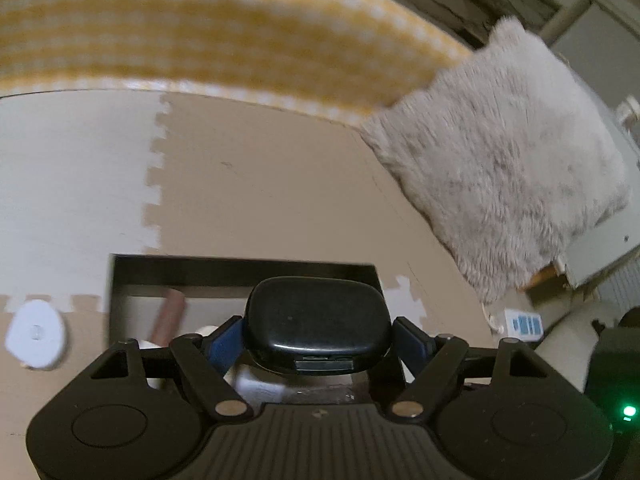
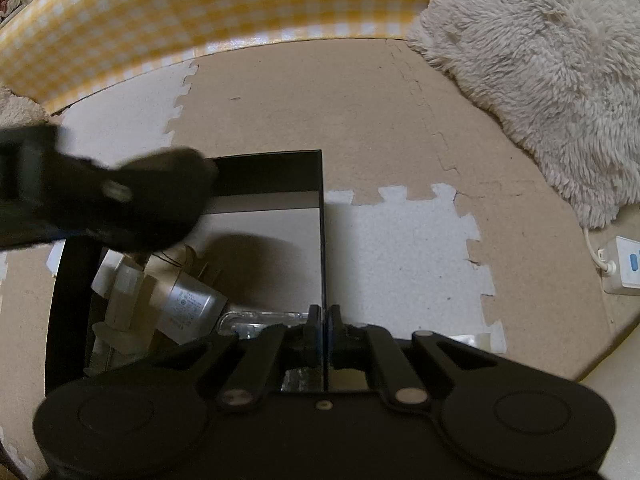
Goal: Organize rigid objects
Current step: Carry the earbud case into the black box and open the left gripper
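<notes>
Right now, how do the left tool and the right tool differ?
The left tool stands wide, clamped on a rounded black case; the right tool is pinched shut on the black box's thin wall. The left tool carries its load above the box; the right tool steadies the box. Both have black linkages and blue pads.

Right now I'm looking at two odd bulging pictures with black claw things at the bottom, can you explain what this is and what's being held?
These are fisheye cameras, one mounted on each of two hand-held two-finger grippers, looking forward along the fingers. In the left view, the left gripper clamps a rounded black plastic case. In the right view, the right gripper is shut on the thin wall of a black open box. The box sits on beige and white foam puzzle floor mats and holds a silver cylinder and other bits. A fluffy grey cushion lies nearby.
</notes>
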Motion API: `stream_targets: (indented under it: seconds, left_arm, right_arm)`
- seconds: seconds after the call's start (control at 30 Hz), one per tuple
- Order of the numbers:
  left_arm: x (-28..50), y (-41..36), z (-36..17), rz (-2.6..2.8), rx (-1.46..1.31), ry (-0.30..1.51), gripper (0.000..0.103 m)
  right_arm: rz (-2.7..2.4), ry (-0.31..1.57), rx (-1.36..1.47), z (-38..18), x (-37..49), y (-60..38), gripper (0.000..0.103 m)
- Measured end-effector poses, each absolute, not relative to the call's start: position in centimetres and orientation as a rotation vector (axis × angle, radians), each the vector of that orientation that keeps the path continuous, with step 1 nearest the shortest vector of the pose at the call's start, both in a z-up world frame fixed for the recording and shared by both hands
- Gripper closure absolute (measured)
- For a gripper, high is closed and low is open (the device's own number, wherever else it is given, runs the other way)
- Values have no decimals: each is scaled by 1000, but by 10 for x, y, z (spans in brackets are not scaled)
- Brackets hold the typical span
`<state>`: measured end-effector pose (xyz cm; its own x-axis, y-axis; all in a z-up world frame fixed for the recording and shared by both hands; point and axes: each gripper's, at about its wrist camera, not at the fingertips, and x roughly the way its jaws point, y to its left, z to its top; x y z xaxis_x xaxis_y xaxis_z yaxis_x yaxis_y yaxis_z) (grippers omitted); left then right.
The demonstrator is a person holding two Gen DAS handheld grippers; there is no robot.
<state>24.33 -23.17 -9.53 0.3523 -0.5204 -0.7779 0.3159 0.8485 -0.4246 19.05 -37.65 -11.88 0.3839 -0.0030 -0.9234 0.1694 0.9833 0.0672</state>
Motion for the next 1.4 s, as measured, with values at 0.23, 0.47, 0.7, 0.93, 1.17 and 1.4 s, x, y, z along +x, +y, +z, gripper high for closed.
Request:
stream_targets:
  seconds: [0.23,0.47,0.7,0.93,1.17,1.4]
  left_arm:
    - [252,-255,-120,-516,-216,1103,23]
    - [258,-268,-136,-479,-256,1089,23]
    - [268,-266,-137,-453,-268,1093,16]
    - [261,-261,-132,-479,-245,1103,11]
    - [256,-250,-124,-496,-247,1109,3]
    - [251,-237,-115,-505,-222,1104,0]
  right_arm:
    - [-104,1167,168,-119,190,-377,99]
    - [-100,1165,170,-119,189,-378,99]
    - [-98,1162,177,-120,189,-380,99]
    - [-98,1162,181,-120,189,-380,99]
    - [-99,1163,181,-120,190,-380,99]
    - [-99,1163,182,-120,190,-380,99]
